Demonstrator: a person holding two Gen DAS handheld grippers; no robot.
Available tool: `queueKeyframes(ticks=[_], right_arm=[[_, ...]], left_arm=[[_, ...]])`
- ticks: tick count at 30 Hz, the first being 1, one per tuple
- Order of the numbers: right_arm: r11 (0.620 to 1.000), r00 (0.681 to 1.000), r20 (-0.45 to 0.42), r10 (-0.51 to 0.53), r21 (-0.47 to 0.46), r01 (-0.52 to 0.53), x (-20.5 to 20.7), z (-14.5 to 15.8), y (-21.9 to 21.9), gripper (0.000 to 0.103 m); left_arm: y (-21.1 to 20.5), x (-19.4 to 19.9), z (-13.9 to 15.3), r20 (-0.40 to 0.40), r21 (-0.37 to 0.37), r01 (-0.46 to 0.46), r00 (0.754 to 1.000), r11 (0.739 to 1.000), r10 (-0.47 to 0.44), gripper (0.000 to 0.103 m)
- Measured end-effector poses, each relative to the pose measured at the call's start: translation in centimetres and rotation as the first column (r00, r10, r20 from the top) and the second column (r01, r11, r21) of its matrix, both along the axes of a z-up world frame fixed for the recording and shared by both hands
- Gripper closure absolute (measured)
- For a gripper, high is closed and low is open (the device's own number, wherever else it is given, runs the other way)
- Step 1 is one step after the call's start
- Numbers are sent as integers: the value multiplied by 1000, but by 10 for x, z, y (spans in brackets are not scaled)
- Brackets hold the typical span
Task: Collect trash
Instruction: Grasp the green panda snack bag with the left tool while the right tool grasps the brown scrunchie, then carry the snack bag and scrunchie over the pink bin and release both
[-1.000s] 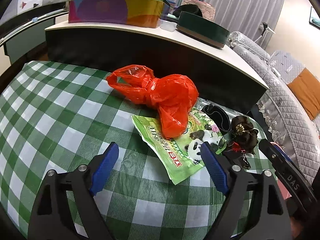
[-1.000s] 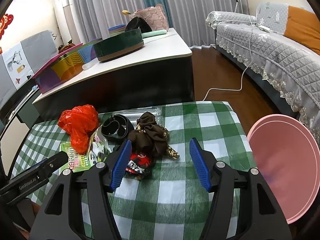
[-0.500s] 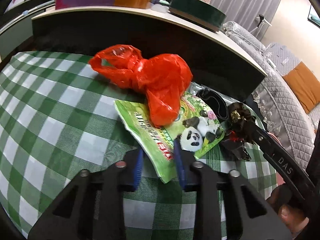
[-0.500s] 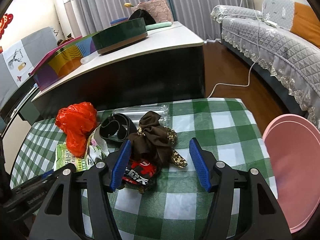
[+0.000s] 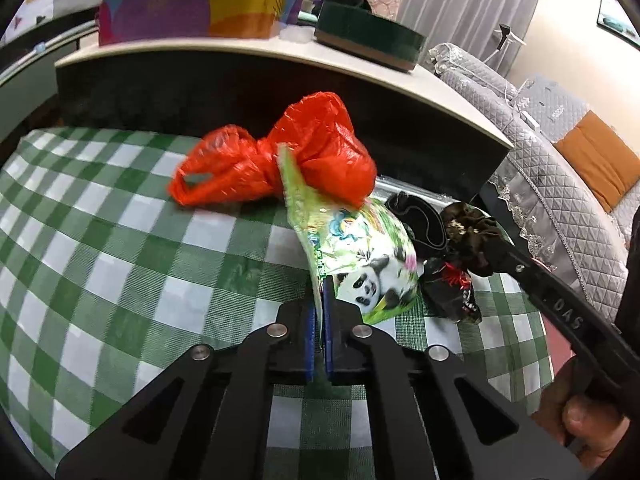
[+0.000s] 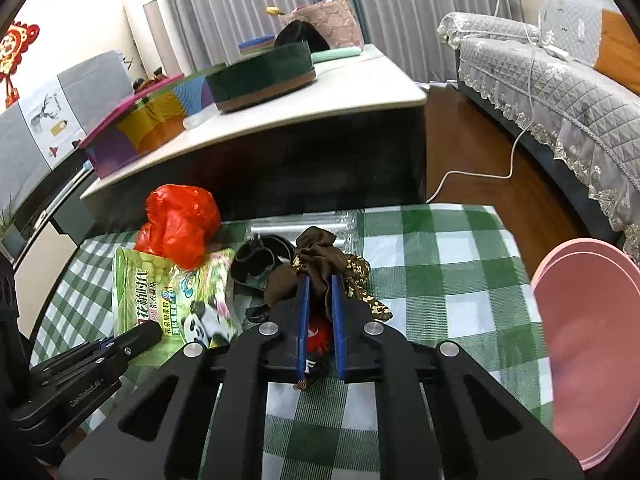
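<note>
From my left wrist camera, my left gripper (image 5: 319,312) has its jaws closed flat on the near edge of the green panda wrapper (image 5: 362,256), which is curling up off the checked tablecloth (image 5: 120,248). I take the wrapper to be thin, light and crinkly: it bends where I pinch it, and an edge grip like this should carry it, though the glossy film could slide out if I swing fast. The red plastic bag (image 5: 280,160) sits just behind the wrapper, its bulging end resting on the wrapper's far corner, so it may drag or tumble as the wrapper lifts. It looks soft and nearly weightless; its knotted waist is the place to pinch. To the right of the wrapper lie a black band (image 5: 420,220) and a dark crumpled bundle (image 5: 472,236), with my other gripper reaching into that bundle.

From my right wrist camera, my right gripper (image 6: 319,298) is closing its jaws, and the brown crumpled bundle (image 6: 316,256) is already squeezed between the pads. The bundle lies just right of the wrapper (image 6: 176,296) and looks limp and compressible, so I'd hold it deep in its bulk, not by a loose flap. A red and black packet (image 6: 318,332) sits under the pads; I cannot tell whether it is gripped too. A pink bin (image 6: 588,344) stands well to the right of the wrapper, beyond the table's edge.
</note>
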State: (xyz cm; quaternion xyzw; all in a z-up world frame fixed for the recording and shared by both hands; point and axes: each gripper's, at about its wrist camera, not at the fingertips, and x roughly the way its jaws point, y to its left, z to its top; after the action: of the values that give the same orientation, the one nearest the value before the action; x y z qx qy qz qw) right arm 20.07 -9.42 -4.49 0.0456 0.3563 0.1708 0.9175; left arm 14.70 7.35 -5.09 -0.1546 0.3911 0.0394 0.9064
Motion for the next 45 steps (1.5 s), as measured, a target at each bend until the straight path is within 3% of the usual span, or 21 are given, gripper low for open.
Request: queueKeyframes(ticks=[16,26,45], right_arm=[[1000,996,87,-13,-3,13,-70,35,-28,92],[1000,989,144,-28,-1,29,-105,59,-54,92],[989,970,196,-146,23,145,-140,82,-141,92]], left_arm=[[-6,-48,37,97,93,2,995,996,-11,101],[-32,-69,59,130,132,34,990,991,-51,101],[-84,-77,79,166,176,102,977,979,-132,101]])
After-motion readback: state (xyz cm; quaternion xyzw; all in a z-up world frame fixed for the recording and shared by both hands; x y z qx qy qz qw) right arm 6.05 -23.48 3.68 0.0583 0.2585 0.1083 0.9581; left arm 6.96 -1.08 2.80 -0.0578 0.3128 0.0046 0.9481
